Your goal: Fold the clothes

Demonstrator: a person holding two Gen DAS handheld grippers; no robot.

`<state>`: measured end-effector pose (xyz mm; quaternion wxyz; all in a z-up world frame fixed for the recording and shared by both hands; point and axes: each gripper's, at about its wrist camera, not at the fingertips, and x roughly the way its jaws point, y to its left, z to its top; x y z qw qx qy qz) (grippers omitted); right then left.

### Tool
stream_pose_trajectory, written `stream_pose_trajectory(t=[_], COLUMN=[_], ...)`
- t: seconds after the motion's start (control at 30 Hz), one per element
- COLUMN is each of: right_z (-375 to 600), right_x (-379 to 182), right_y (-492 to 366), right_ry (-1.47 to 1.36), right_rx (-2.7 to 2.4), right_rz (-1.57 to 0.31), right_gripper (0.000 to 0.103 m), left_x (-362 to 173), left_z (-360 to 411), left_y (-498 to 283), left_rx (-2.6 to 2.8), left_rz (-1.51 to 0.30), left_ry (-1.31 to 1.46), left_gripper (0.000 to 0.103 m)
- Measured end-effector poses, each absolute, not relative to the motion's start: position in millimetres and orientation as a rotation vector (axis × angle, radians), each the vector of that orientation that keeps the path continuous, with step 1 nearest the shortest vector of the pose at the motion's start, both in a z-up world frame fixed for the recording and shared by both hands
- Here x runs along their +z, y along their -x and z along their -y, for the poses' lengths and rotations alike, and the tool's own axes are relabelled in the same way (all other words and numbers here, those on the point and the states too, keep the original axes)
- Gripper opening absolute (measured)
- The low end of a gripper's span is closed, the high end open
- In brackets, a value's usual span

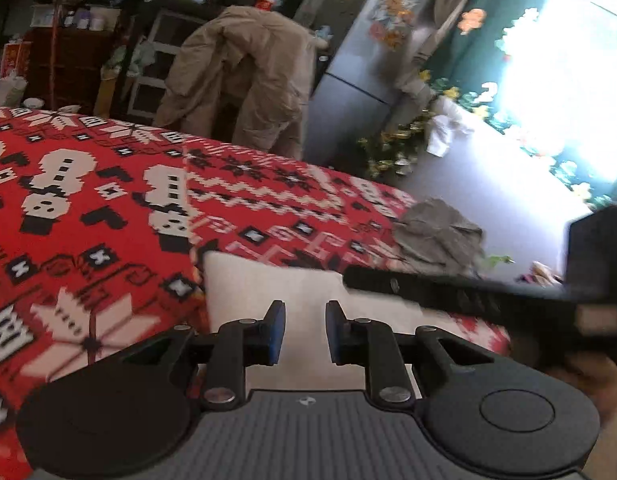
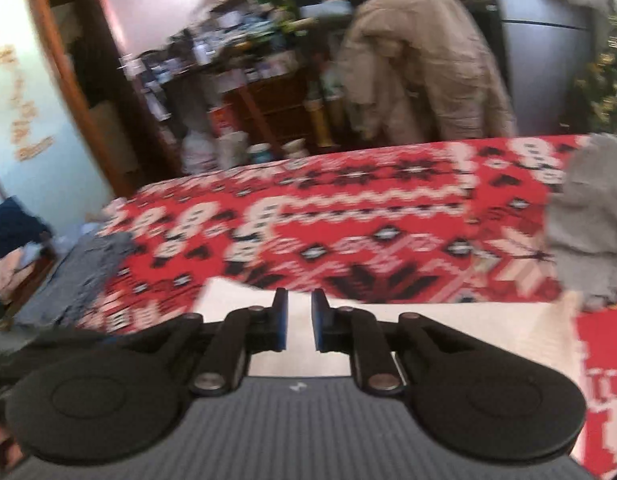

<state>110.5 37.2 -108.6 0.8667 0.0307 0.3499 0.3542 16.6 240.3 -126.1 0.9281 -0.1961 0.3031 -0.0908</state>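
A white garment (image 1: 264,288) lies flat on the red patterned blanket (image 1: 108,208), right under my left gripper (image 1: 305,320). That gripper is open, with nothing between its blue pads. A crumpled grey garment (image 1: 440,232) sits at the blanket's far right edge. The right tool's black body (image 1: 468,292) reaches in from the right over the white cloth. In the right wrist view, my right gripper (image 2: 299,312) hovers over the white garment (image 2: 448,324) with a narrow gap, holding nothing. The grey garment (image 2: 588,220) lies to the right, and a blue-grey garment (image 2: 84,268) at the blanket's left edge.
A beige jacket (image 1: 244,76) hangs over a chair beyond the blanket. A grey fridge (image 1: 364,68) stands behind it, with cluttered dark shelves (image 1: 68,40) at the left. A bright window (image 1: 568,80) and green decorations are at the right. A wooden door frame (image 2: 60,60) is at far left.
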Motion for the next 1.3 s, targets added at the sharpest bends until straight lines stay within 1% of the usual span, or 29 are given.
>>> stream_pose_trajectory(t=[0.03, 0.1, 0.17, 0.2, 0.3, 0.33, 0.37, 0.4, 0.43, 0.47, 0.53, 0.63, 0.77, 0.87, 0.97, 1.0, 1.03, 1.1, 1.23, 1.3], right_z=[-43.8, -53.7, -63.4, -66.5, -69.7, -69.7, -69.4, -65.8, -60.9, -57.9, -52.8, -73.2, -86.5, -71.7, -52.0, -49.4, -47.7, -51.1, -67.4, -68.3], right_x=[-110.6, -119.3, -128.1, -132.9, -136.7, -136.7, -136.8, -136.6, -134.9, -131.5, -124.7, -123.2, -137.6, -139.5, -136.3, -131.8, -126.8, -122.0, -128.7, -132.8], right_y=[-109.8, -111.2, -112.5, -112.7, -108.9, -107.9, -107.1, -108.6, -111.4, -112.8, -115.4, -114.7, -122.9, -128.0, -130.4, -126.3, -122.2, -114.0, -95.1, -87.7], right_ry=[-0.050, -0.036, -0.021, -0.006, 0.068, 0.099, 0.129, 0.140, 0.103, 0.060, -0.018, 0.039, 0.070, 0.037, -0.040, -0.037, -0.036, -0.043, 0.042, 0.071], right_rx=[0.747, 0.746, 0.745, 0.737, 0.709, 0.688, 0.667, 0.654, 0.661, 0.674, 0.699, 0.747, 0.710, 0.648, 0.637, 0.642, 0.655, 0.705, 0.749, 0.756], right_rz=[-0.736, -0.751, -0.766, -0.764, -0.732, -0.724, -0.718, -0.720, -0.732, -0.728, -0.718, -0.708, -0.750, -0.754, -0.759, -0.743, -0.733, -0.738, -0.753, -0.748], right_gripper=[0.013, 0.012, 0.012, 0.012, 0.011, 0.010, 0.006, 0.006, 0.006, 0.007, 0.007, 0.008, 0.007, 0.000, 0.001, 0.008, 0.009, 0.009, 0.008, 0.004], left_x=[-128.2, -132.4, -136.7, -138.8, -144.2, -143.9, -143.5, -143.1, -142.7, -142.4, -141.6, -140.5, -142.9, -140.9, -133.7, -131.1, -128.5, -129.1, -138.8, -140.7], left_z=[-241.6, -244.2, -246.8, -248.1, -251.5, -251.2, -251.0, -250.8, -250.6, -250.4, -249.9, -249.3, -250.3, -253.4, -256.0, -254.7, -251.1, -242.5, -229.2, -230.1], left_y=[-19.9, -26.5, -33.2, -36.5, -46.0, -48.3, -50.5, -52.8, -55.0, -57.2, -61.7, -68.4, -67.0, -57.9, -47.4, -44.2, -41.2, -37.1, -29.2, -24.1], left_rx=[-0.180, -0.167, -0.155, -0.149, -0.132, -0.132, -0.131, -0.131, -0.130, -0.129, -0.128, -0.126, -0.101, -0.086, -0.124, -0.143, -0.160, -0.179, -0.187, -0.180], left_rz=[-0.626, -0.634, -0.643, -0.647, -0.658, -0.659, -0.659, -0.659, -0.660, -0.660, -0.661, -0.662, -0.656, -0.634, -0.600, -0.595, -0.597, -0.618, -0.654, -0.652], left_ry=[0.400, 0.396, 0.392, 0.389, 0.383, 0.380, 0.378, 0.375, 0.372, 0.370, 0.364, 0.356, 0.307, 0.300, 0.354, 0.361, 0.353, 0.322, 0.252, 0.244], left_gripper=[0.016, 0.016, 0.005, 0.003, 0.003, 0.003, 0.003, 0.002, 0.003, 0.007, 0.007, 0.007, 0.004, 0.003, 0.007, 0.007, 0.007, 0.007, 0.007, 0.004])
